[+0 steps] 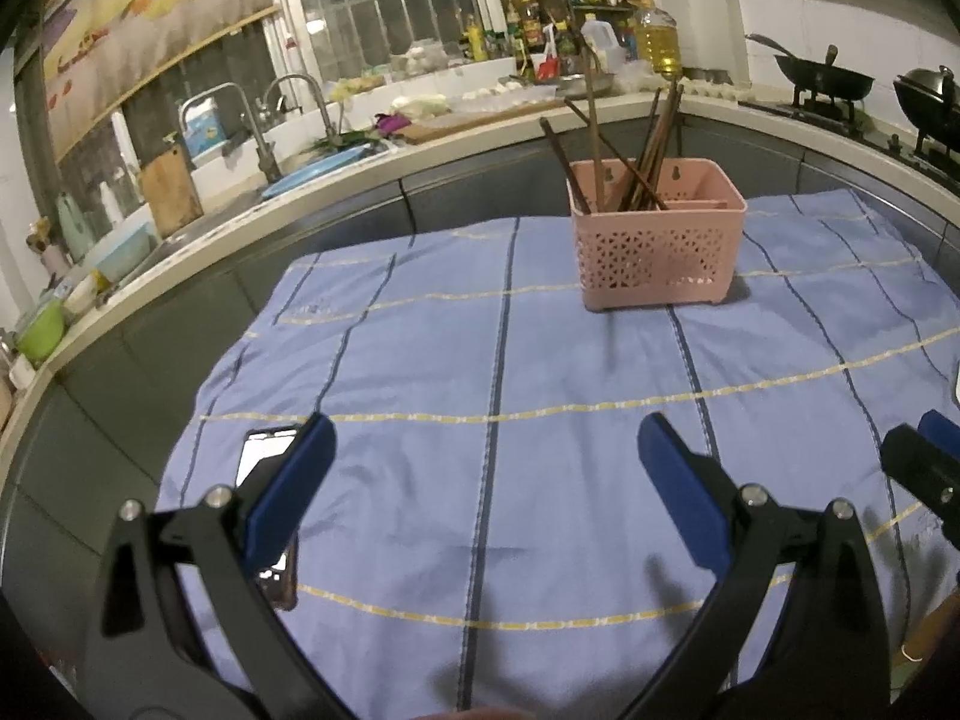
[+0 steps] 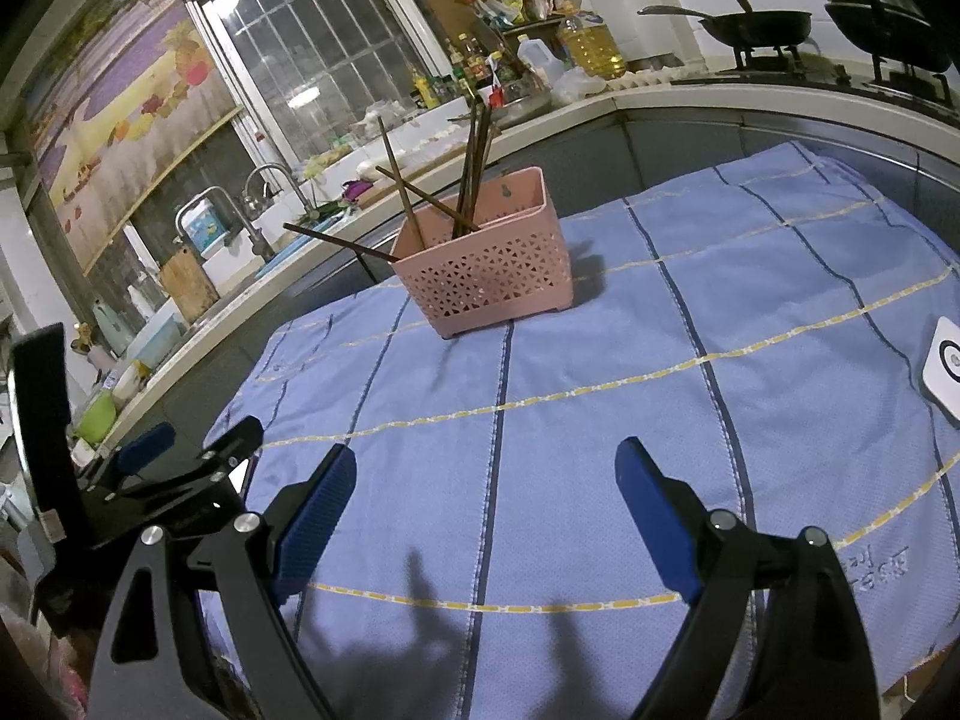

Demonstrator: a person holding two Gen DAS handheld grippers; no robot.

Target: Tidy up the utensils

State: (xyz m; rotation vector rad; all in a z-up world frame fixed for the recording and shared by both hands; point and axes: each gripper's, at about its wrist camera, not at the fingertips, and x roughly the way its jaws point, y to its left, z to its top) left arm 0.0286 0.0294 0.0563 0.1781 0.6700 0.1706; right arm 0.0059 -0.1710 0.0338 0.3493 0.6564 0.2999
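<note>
Kitchen clutter, a barred window and woks on the stove ring a counter [image 1: 540, 480] draped in blue striped cloth. At far left a phone [image 1: 264, 450] lies on the cloth, partly under the left gripper [image 1: 486, 462], whose blue fingers [image 1: 300, 480] stand wide apart with nothing between them. Ahead of both hands, well apart from either, sits the pink perforated basket [image 1: 657, 252]; brown chopsticks [image 1: 591, 138] stand in it, mostly steeply upright, one leaning far out over its left rim, and none lie loose on the cloth. The basket lies slightly right of the left gripper's line and slightly left of the right gripper [image 2: 486, 492]; neither looks clearly nearer. The right fingers [image 2: 654, 528] also gape empty. Both grippers tilt gently downward, low over the near cloth. A white device [image 2: 948, 366] rests at far right.
</note>
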